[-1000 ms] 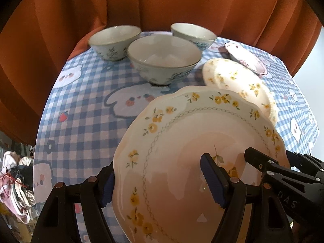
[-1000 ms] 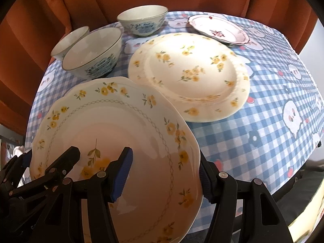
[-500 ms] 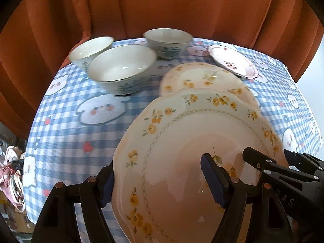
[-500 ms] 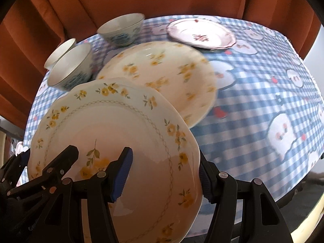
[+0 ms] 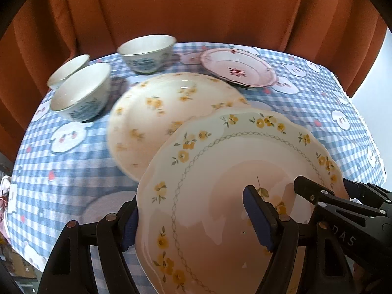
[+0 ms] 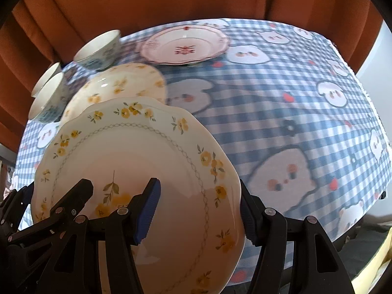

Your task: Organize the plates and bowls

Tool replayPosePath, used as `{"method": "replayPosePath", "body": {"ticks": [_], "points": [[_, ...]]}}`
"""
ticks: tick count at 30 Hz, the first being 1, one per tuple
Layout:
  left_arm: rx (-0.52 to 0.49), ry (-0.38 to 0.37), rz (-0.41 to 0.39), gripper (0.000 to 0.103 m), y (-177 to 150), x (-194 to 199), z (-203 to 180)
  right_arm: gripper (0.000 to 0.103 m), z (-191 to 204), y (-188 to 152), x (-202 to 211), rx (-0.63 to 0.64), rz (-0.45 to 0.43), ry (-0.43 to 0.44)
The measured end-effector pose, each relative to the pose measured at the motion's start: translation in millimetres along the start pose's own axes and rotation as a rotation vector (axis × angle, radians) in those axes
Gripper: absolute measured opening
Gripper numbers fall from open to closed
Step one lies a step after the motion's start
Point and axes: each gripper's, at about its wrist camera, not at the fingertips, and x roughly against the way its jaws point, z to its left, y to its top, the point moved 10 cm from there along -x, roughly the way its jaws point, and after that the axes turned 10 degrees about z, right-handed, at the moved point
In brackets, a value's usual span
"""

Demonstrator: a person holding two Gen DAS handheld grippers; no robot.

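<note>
A scalloped plate with yellow flowers and a lattice ring (image 5: 220,171) (image 6: 137,156) hangs tilted above the table, held from both sides. My left gripper (image 5: 193,220) is shut on its left rim, one blue pad under the edge and one on the face. My right gripper (image 6: 197,210) is shut on the right rim the same way. A second yellow-flowered plate (image 5: 171,112) (image 6: 117,83) lies on the cloth just beyond and partly under the held one. Further back rest a pink plate with a red motif (image 5: 237,67) (image 6: 183,44) and three blue-patterned bowls (image 5: 147,51) (image 5: 83,90) (image 5: 68,68).
The table carries a blue checked cloth with cartoon figures (image 5: 61,166) (image 6: 281,112). An orange curtain (image 5: 196,12) hangs close behind the far edge. The cloth's right side drops off at the table edge (image 6: 367,98).
Both grippers have carried the held plate to the right over the table. The bowls have slid left in view and the pink plate has come nearer. The grip has not changed.
</note>
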Motion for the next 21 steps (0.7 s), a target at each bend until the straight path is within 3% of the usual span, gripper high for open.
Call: {"method": "replayPosePath", "body": {"ticks": [12,21], "points": [[-0.024,-0.001,0.024,0.076,4,-26,-67,0.065,-74,3,-12,-0.030,0.018,-0.015],[-0.002,0.015,0.086,0.076,0,-48,-88,0.065,-103,7,-29,-0.023,0.062,-0.015]]}}
